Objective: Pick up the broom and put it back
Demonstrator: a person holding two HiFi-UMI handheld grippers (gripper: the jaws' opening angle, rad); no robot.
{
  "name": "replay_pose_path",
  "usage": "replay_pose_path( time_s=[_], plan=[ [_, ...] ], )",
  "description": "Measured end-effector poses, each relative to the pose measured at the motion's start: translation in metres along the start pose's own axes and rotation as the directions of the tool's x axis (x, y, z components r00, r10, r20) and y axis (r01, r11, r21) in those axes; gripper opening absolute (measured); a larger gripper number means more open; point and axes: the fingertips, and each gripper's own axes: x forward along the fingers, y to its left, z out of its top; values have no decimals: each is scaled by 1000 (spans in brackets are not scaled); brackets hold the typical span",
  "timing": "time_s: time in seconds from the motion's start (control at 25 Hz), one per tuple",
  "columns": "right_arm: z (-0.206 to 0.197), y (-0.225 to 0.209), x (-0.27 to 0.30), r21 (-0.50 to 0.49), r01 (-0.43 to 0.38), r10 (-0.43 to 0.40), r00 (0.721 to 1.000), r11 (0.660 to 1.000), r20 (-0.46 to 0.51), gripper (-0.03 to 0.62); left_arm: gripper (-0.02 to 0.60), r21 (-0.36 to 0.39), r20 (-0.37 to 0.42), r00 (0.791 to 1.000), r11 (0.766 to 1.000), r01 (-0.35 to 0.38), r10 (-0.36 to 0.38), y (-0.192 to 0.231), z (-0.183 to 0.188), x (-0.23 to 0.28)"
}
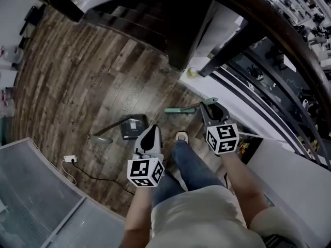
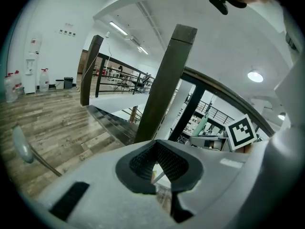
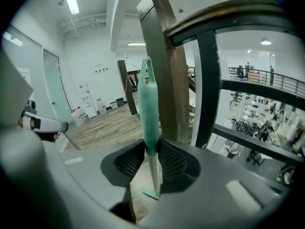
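Wood-plank floor on a landing, with a dark newel post at 12 o'clock and a railing running down the 2–4 o'clock side. The right gripper has its jaws clamped on the broom at the green handle grip. The shaft hangs down and the brush head sits low at 12 o'clock of the person's shoe; can't tell if it touches the floor. Left gripper jaws are about together, nothing in them. A long-handled dustpan lies at 10 o'clock of the left gripper. My read: broom is picked, put-back pending. Keep the clamp firm and the shaft near vertical so the head doesn't swing. Post and railing crowd the right. Open floor is at 9–11 o'clock; mind the white plug and its cable at 8.
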Motion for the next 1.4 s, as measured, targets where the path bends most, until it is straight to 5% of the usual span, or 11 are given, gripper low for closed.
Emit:
replay_pose_path(
  time_s=[0.56,1.4],
  plan=[
    [-16,-60,56,75,47,-46,999,996,-17,98,0,-21,-25,999,999,-26,26,5,-15,38],
    [10,-133,105,122,119,-120,993,985,2,98,0,-26,-55,998,999,-27,25,1,-13,72]
  ],
)
